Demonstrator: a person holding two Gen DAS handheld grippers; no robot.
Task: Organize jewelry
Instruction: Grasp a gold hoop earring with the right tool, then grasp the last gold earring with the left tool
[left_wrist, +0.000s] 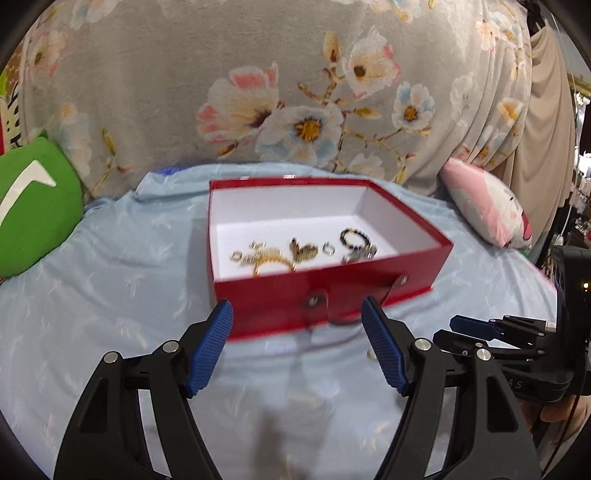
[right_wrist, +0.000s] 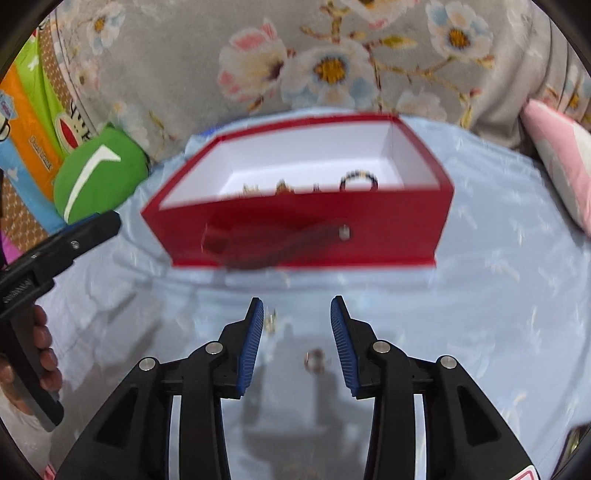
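An open red box (left_wrist: 280, 299) with a white inside sits on the light blue sheet; it also shows in the right wrist view (right_wrist: 388, 218). Inside lie gold chains (left_wrist: 264, 256), a gold heart piece (left_wrist: 304, 250), a small silver ring (left_wrist: 328, 248) and a dark bead bracelet (left_wrist: 355, 237). My left gripper (left_wrist: 297, 314) is open and empty, just in front of the box. My right gripper (right_wrist: 297, 314) is open and empty, low over the sheet. A small ring (right_wrist: 314, 360) lies on the sheet between its fingers, and a tiny gold piece (right_wrist: 271, 318) lies by the left fingertip.
A green cushion (left_wrist: 33, 214) lies at the left and a pink cushion (left_wrist: 487, 206) at the right. A grey floral blanket (left_wrist: 295, 92) rises behind the box. The right gripper (left_wrist: 491, 332) shows at the right of the left wrist view.
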